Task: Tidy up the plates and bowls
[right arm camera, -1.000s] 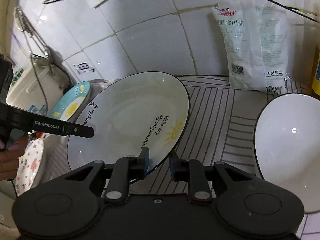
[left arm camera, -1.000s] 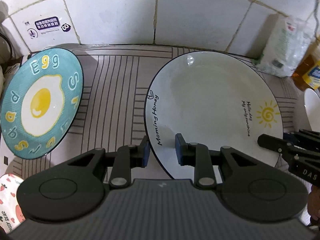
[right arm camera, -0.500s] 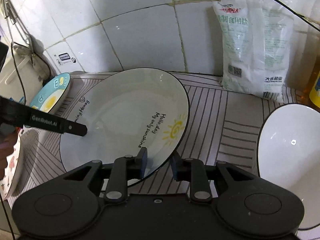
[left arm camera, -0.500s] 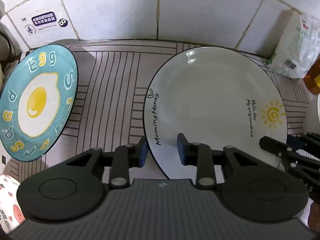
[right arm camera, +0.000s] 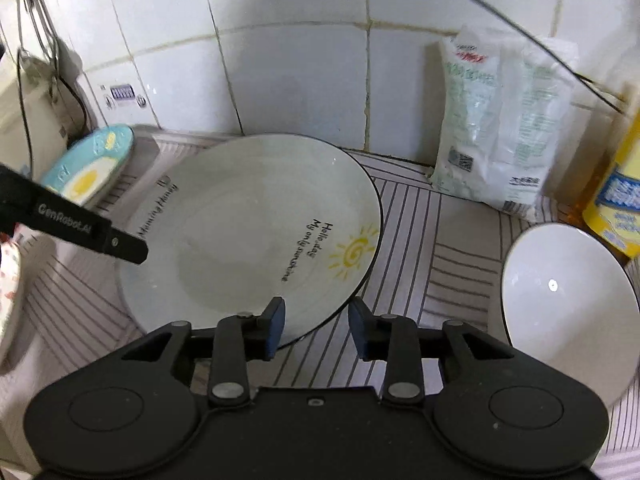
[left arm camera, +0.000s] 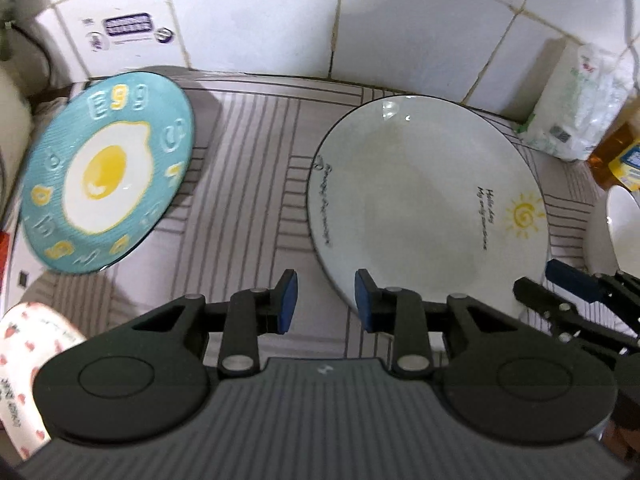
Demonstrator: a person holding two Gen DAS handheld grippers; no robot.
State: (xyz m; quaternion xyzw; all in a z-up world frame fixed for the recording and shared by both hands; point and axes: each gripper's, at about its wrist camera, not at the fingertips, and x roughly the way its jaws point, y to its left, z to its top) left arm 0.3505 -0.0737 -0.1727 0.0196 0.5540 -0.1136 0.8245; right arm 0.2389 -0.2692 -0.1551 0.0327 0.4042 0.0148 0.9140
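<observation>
White glazed china is what I am dealing with: the sun plate [left arm camera: 424,208] is lying flat on the striped tabletop [left arm camera: 248,184], between the teal egg plate [left arm camera: 106,170] near the left edge and the white bowl [right arm camera: 568,312] to the right. I am judging that I am at the approach step, lining up both claws on the plate's near rim for a two-sided lift.

I am holding my left claw [left arm camera: 325,302] spread, its right pad just over the rim and its left pad over bare tabletop, pinching nothing. I am holding my right claw [right arm camera: 316,330] spread too, straddling the near rim without gripping it.

Next I am expecting to need both claws eased forward until the rim sits between the pads, then pressed together evenly, since a thin glazed rim may be slipping.

For room, the striped strip between the two plates is looking open. Behind the plate the tiled wall [right arm camera: 296,80] is standing close, the salt bag [right arm camera: 500,120] and oil bottle [right arm camera: 616,200] are crowding the back right, and a strawberry-print dish [left arm camera: 28,356] is sitting at the near left.
</observation>
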